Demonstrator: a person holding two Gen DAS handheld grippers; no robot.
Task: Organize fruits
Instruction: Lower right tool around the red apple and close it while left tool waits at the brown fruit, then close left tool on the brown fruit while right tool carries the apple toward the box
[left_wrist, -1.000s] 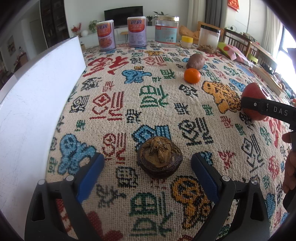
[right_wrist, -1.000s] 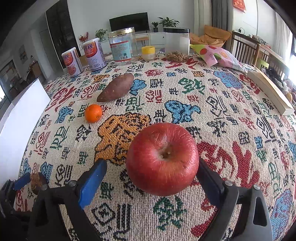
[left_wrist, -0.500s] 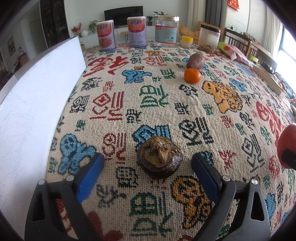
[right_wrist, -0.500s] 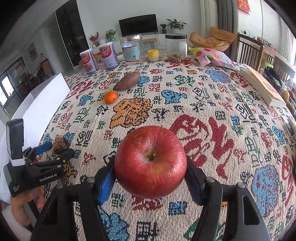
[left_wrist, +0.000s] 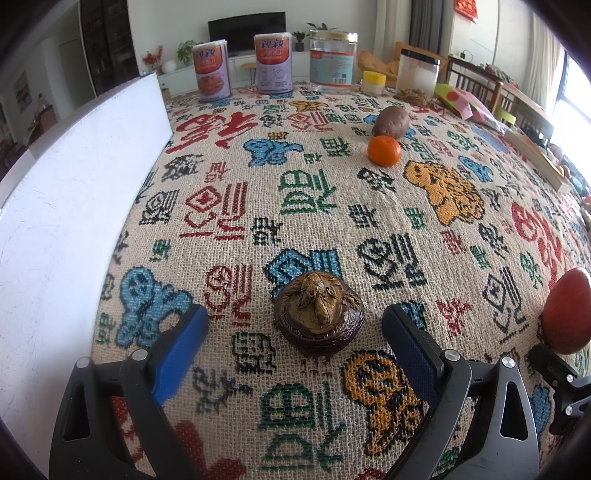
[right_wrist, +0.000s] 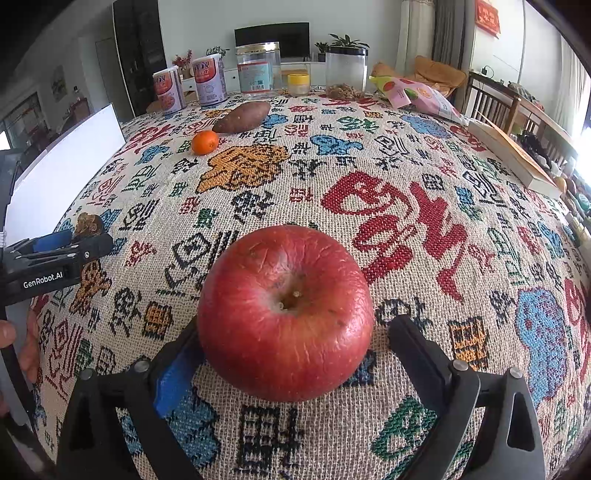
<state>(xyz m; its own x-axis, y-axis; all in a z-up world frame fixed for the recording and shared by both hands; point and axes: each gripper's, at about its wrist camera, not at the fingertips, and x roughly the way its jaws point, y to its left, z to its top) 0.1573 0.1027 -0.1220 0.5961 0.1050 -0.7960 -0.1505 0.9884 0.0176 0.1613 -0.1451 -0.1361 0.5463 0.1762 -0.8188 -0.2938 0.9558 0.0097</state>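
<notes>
A red apple (right_wrist: 286, 314) rests on the patterned tablecloth (right_wrist: 406, 155) between the fingers of my right gripper (right_wrist: 293, 328). Its jaws are opening; the right finger stands clear of the apple and the left one is partly hidden behind it. In the left wrist view the apple (left_wrist: 567, 310) shows at the right edge. My left gripper (left_wrist: 293, 317) is open, its blue pads well apart on either side of a dark brown wrinkled fruit (left_wrist: 319, 314) sitting on the cloth. Farther back lie a small orange (left_wrist: 384, 149) and a sweet potato (left_wrist: 390, 122).
A white board (left_wrist: 74, 206) stands along the table's left side. Two cans (left_wrist: 212, 70), a clear jar (left_wrist: 332, 59), a small yellow-lidded jar (left_wrist: 373, 82) and a jar of nuts (left_wrist: 417, 77) line the far edge. A snack bag (right_wrist: 417, 94) and a book (right_wrist: 513, 155) lie at the right.
My right gripper carried the apple toward the near part of the table, set it on the cloth, and its jaws spread away from it. The left gripper stayed put.
</notes>
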